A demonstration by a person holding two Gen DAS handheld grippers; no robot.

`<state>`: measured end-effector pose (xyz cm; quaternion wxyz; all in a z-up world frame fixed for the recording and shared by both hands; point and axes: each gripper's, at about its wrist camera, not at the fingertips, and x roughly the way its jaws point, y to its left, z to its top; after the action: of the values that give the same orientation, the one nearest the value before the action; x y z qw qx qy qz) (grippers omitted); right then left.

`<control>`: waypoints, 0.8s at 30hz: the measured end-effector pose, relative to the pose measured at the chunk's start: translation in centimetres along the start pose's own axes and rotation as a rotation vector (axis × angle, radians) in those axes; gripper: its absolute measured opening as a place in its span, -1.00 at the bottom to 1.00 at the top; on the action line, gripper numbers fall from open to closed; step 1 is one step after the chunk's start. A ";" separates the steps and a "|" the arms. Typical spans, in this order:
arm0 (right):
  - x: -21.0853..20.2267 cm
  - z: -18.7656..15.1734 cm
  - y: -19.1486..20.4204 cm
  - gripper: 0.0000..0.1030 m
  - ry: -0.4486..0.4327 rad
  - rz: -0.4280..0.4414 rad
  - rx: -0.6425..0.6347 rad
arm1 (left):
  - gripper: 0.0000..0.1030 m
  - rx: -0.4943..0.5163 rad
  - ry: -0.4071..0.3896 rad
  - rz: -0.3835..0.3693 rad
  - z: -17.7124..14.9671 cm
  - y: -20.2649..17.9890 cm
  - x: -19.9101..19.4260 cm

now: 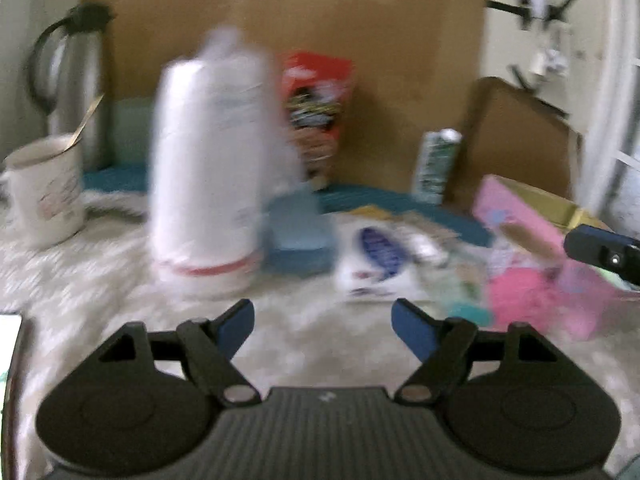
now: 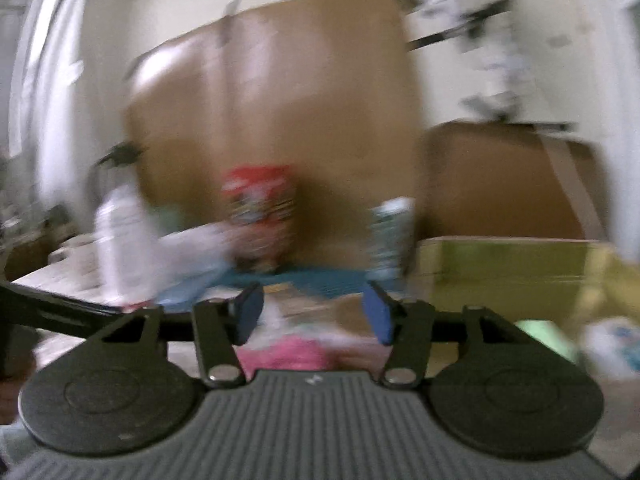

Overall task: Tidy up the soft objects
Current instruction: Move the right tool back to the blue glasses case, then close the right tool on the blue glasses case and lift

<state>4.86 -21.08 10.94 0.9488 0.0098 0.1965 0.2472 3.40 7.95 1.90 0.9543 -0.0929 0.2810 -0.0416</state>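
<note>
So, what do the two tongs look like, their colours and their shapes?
Both look alike. The left tongs have black linkage arms, each ending in a blue pad, two round black discs at the base and a grey ribbed plate between them with a small white mark. The right tongs show the same build. No cables or sleeves are visible.
</note>
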 end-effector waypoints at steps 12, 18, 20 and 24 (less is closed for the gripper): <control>13.0 1.4 8.5 0.08 0.243 0.136 -0.120 | 0.40 -0.245 -0.162 -0.163 -1.7 5.6 -2.7; 16.2 1.9 9.5 0.09 0.294 0.121 -0.090 | 0.44 -0.401 -0.223 -0.160 -2.6 8.5 -4.2; 16.9 1.7 9.9 0.09 0.307 0.113 -0.088 | 0.47 -0.366 -0.255 -0.126 -2.7 8.0 -4.9; 18.0 1.0 11.3 0.09 0.326 0.111 -0.128 | 0.49 -0.259 -0.327 -0.081 -2.9 6.3 -5.9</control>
<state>14.42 -2.56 6.51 0.8880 -0.0798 0.3306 0.3095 -3.00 14.41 1.35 0.9648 -0.2314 0.1215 -0.0280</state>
